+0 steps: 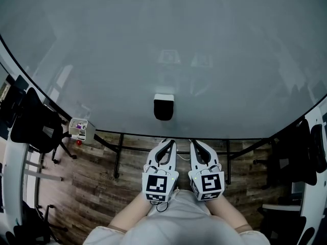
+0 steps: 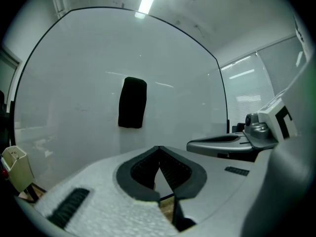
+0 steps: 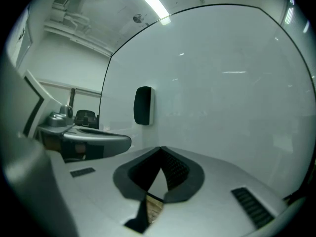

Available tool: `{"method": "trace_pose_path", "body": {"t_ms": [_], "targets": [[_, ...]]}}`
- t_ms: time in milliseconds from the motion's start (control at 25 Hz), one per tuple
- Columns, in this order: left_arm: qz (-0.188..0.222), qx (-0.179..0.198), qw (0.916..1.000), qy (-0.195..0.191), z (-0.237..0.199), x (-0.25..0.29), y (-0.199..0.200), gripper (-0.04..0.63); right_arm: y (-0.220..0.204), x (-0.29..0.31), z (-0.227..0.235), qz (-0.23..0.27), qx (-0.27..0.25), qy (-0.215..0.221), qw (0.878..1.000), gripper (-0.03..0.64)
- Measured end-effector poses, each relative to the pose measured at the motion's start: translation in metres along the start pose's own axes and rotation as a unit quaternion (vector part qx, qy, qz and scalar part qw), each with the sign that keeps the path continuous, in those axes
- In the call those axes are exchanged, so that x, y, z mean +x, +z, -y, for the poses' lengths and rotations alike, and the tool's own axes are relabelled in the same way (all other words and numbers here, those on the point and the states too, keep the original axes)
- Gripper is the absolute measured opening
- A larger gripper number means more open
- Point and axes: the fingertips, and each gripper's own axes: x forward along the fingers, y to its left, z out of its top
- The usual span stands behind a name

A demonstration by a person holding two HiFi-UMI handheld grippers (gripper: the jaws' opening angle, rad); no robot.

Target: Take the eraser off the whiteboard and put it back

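One whiteboard (image 1: 163, 45): big, glossy, pale grey-white, thin dark frame, fills most of the head view. It stands on black metal legs (image 1: 119, 154).

One floor (image 1: 97, 182): wood-look planks, brown, matte.

Two black chairs I can make out, one at the left edge (image 1: 33, 121) and one at the right edge (image 1: 301, 152). Both are dark and padded; detail is too murky to say more.

Two grippers, side by side and low in front of the board, both pointing at it. Pale smooth plastic shells, and each carries one marker cube with black-and-white squares. Left gripper (image 1: 168, 143): fingers (image 2: 173, 169) are dark and ribbed, tips pressed together, nothing between them. Right gripper (image 1: 196, 143): same build, tips also meet, empty.

One small box (image 1: 80, 129): beige, square, hung at the board's lower left corner. Contents are too small to read.

One eraser (image 1: 163, 107): black, rounded rectangle, with a pale backing visible in the right gripper view. It sits upright on the whiteboard face, lower middle, just above the bottom frame. It is ahead of both grippers and apart from them; neither touches it.
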Motion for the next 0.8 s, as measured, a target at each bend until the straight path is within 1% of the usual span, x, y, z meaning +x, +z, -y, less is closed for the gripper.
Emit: {"method": "trace_pose_path", "body": {"t_ms": [360,600,800], "targets": [[0.010,-0.005,0.9999,0.006,-0.0062,0.0053,0.0100,0.018,0.0012,0.0041,0.0003,-0.003,-0.002,0.007,1.000,0.026],[0.006,-0.005,1.0000,0.004,-0.0057,0.0072,0.0078,0.018,-0.0004,0.0049,0.0021,-0.006,0.003,0.007,1.000,0.026],[0.003,-0.001,1.0000,0.004,-0.0047,0.0084,0.0076,0.018,-0.0034,0.0064,0.0008,-0.011,0.016,0.013,1.000,0.026]]}}
